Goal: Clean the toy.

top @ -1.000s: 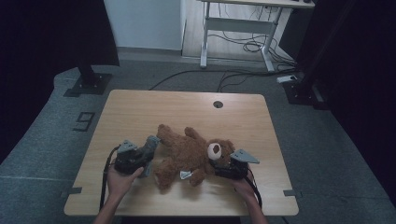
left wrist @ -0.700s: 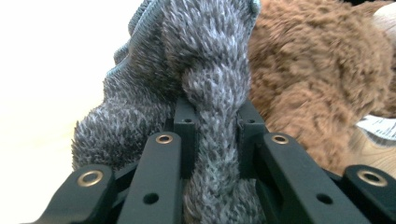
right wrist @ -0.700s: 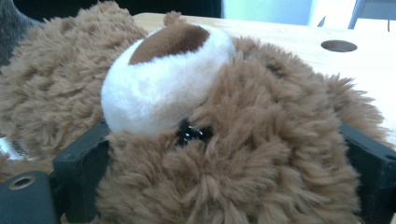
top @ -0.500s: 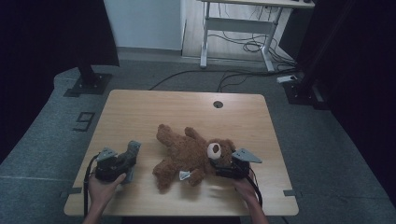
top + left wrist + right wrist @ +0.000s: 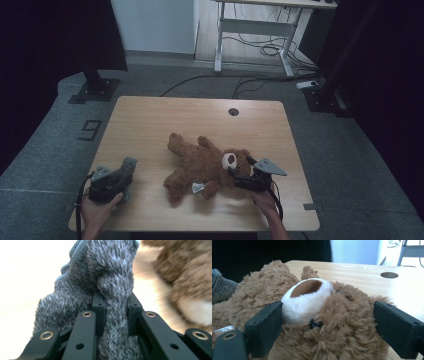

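The left gripper (image 5: 126, 170) is sitting near the table's (image 5: 150, 125) front left corner, jaws clamped tight on a grey fuzzy cloth (image 5: 110, 290). The right gripper (image 5: 234, 175) is reaching in from the front right, jaws spread wide around the head of the teddy (image 5: 200, 167), which is lying mid-table towards the front edge.

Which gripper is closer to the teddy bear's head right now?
Right. The right gripper has its jaws around the bear's head; the left gripper is off to the bear's other side, shut on a grey cloth.
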A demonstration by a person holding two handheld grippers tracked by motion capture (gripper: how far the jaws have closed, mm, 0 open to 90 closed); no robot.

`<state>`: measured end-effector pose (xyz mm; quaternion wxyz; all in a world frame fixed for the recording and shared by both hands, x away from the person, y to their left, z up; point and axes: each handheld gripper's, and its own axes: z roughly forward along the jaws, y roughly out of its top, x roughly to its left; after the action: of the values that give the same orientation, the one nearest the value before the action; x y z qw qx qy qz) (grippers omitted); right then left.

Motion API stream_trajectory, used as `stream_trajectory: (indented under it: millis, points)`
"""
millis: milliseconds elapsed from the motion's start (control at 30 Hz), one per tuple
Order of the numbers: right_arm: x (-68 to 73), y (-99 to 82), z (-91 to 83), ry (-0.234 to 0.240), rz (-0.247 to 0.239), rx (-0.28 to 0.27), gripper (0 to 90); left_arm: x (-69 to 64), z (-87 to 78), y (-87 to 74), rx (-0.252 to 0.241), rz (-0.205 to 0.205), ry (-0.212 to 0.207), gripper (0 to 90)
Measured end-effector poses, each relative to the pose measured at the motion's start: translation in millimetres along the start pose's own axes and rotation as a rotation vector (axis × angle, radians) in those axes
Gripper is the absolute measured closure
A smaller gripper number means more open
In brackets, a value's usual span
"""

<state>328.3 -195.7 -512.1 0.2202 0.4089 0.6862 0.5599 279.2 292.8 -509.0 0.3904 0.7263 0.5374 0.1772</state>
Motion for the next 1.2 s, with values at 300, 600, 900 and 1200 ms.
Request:
stream_trajectory:
  millis: [300,600,900,1200]
  points:
    - [0.4,-0.9,-0.5,0.003,-0.004,0.006,11.1,3.1,5.7,-12.2,0.04,0.01,0.1,54.4]
    - [-2.7,0.8,-7.0,0.002,-0.003,-0.008,12.0,-9.9,-10.3,7.1,-0.083,0.012,0.08,28.5]
    - [-3.3,5.5,-14.4,-0.001,-0.002,-0.032,12.5,-33.5,1.1,14.5,-0.061,0.068,0.018,28.0]
    - [-1.1,4.7,-20.8,0.012,-0.017,-0.016,13.0,-60.5,14.6,18.8,-0.081,0.084,-0.064,29.2]
